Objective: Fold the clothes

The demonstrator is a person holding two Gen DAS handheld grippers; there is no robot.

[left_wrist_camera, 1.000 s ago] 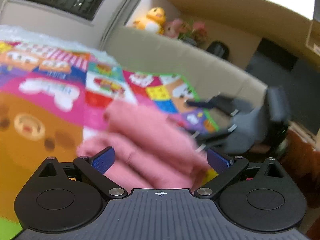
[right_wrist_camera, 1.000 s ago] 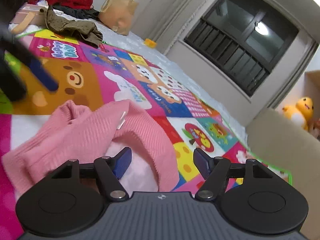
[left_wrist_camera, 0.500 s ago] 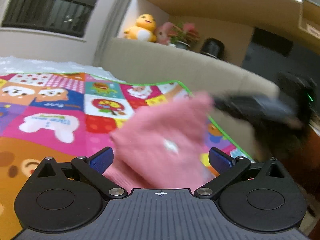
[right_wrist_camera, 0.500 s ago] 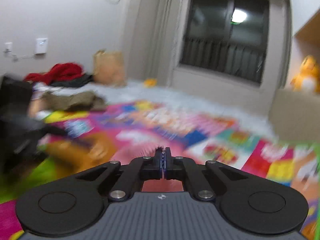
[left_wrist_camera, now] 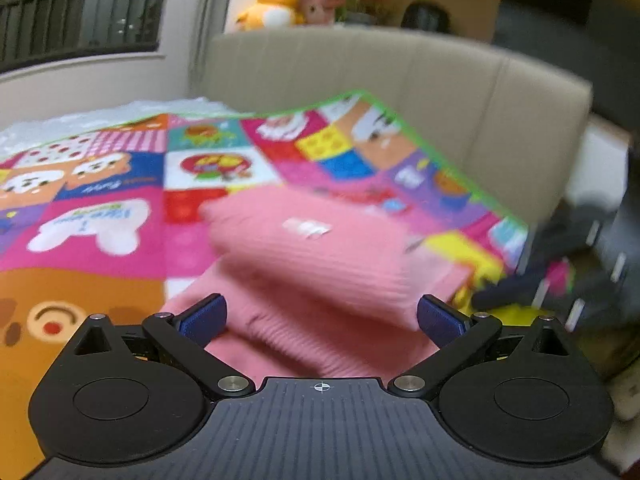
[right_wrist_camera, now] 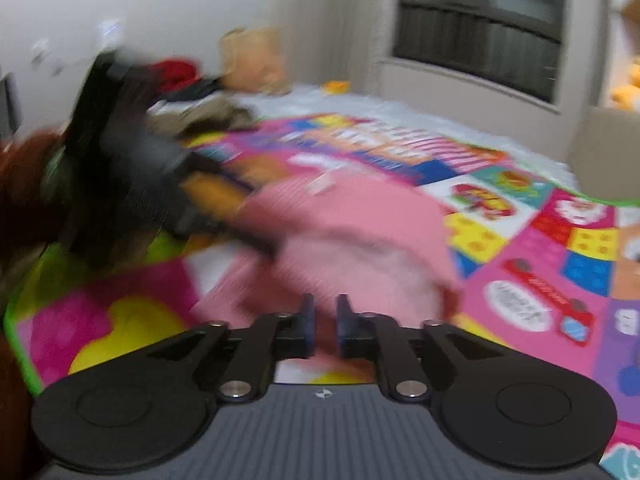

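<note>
A pink ribbed knit garment (left_wrist_camera: 320, 264) lies bunched and partly folded on the colourful cartoon play mat (left_wrist_camera: 100, 216). My left gripper (left_wrist_camera: 320, 316) is open, its blue pads wide apart on either side of the garment's near edge. In the right wrist view the same pink garment (right_wrist_camera: 360, 232) lies just ahead of my right gripper (right_wrist_camera: 323, 320), whose jaws stand a narrow gap apart with nothing between them. The left gripper (right_wrist_camera: 132, 184) shows there as a dark blur touching the garment's left side. The view is motion-blurred.
A beige padded headboard (left_wrist_camera: 400, 80) borders the mat, with plush toys (left_wrist_camera: 276, 0) on the ledge above. A pile of red, dark and olive clothes (right_wrist_camera: 188, 96) and a brown paper bag (right_wrist_camera: 252, 60) lie at the far side. A dark window (right_wrist_camera: 480, 28) is behind.
The right gripper, shut half a second ago, has lowered toward the garment and opened a narrow gap. The pink garment has dropped back onto the mat with its top folded over. The left gripper stayed open.
</note>
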